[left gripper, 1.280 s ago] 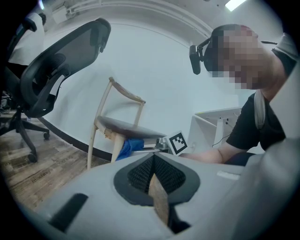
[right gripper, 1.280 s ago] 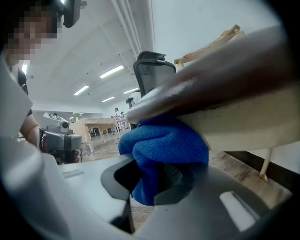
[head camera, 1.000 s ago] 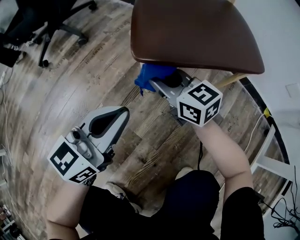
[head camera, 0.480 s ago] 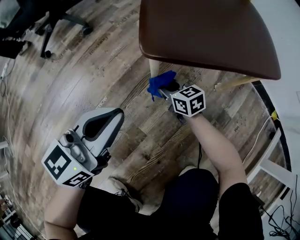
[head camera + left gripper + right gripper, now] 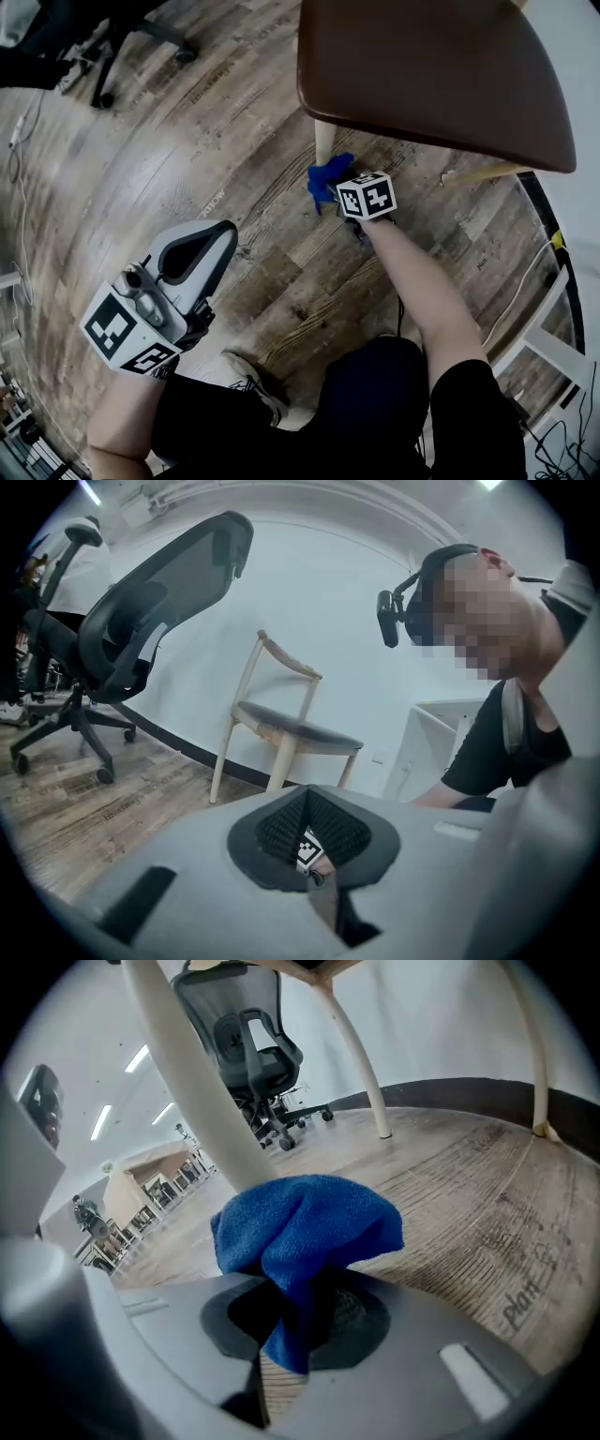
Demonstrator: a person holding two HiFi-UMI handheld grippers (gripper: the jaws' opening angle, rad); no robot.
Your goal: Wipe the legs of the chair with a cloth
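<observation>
Blue terry cloth (image 5: pixel 305 1227) is bunched up and clamped between the jaws of the right gripper (image 5: pixel 295 1321), with its loose end spilling out in front. It lies against the pale wooden front leg (image 5: pixel 192 1082) of the chair, low down and close to the floor. From the head view, the cloth (image 5: pixel 326 178) sits at the foot of that leg (image 5: pixel 324 141), just under the edge of the brown seat (image 5: pixel 431 66).

The step in hand looks like the wipe of this first leg, at its lower end. The next move probably calls for firm pressure while the cloth runs along the leg and round its other faces, then on to the remaining legs.

The left gripper (image 5: pixel 192 253) hangs well apart near the person's knee, jaws together and holding nothing.

A plank of the wood-grain floor (image 5: pixel 469 1204) carries faint lettering (image 5: pixel 520 1302) that seems to begin "plan"; the rest is unclear. A black office chair (image 5: pixel 253 1044) stands further off.
</observation>
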